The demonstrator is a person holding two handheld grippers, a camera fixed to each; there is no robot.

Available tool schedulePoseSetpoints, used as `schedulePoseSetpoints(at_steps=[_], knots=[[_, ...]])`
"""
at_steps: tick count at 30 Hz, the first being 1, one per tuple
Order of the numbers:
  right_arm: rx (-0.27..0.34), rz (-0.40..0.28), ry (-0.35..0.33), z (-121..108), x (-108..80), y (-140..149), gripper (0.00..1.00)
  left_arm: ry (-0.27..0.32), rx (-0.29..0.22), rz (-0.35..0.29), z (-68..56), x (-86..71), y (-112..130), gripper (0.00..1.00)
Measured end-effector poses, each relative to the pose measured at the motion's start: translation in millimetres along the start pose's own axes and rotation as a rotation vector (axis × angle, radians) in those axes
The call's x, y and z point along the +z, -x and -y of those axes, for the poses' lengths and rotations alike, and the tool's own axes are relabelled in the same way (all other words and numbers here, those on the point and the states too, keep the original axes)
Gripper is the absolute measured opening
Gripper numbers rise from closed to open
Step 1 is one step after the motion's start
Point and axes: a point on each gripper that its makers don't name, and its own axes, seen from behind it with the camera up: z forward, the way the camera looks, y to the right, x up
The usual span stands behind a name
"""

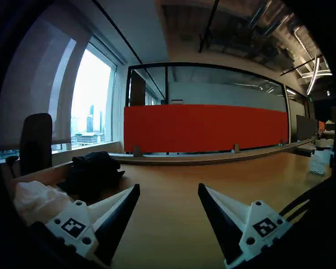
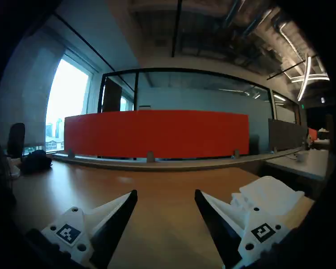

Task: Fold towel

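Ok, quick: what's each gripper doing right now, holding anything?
Left gripper: open, nothing between its fingers.
Right gripper: open, nothing between its fingers.

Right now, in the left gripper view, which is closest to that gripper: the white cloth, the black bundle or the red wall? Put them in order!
1. The white cloth, crumpled on the table right beside the left gripper, on its left.
2. The black bundle, just behind the cloth, also on the left.
3. The red wall panel, farthest, standing along the table's far edge.
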Motion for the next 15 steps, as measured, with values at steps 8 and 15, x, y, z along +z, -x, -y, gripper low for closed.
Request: schedulePoseSetpoints(at_steps=[8, 15], knots=[[0.000, 0.000, 0.000, -0.3, -0.1, 0.5, 1.00, 0.000, 0.001, 0.001, 0.2, -0.6, -2.1, 0.96], [0.000, 0.000, 0.000, -0.3, -0.5, 0.1, 0.99, 0.000, 0.001, 0.001, 0.7, -1.4, -4.0, 0.96]])
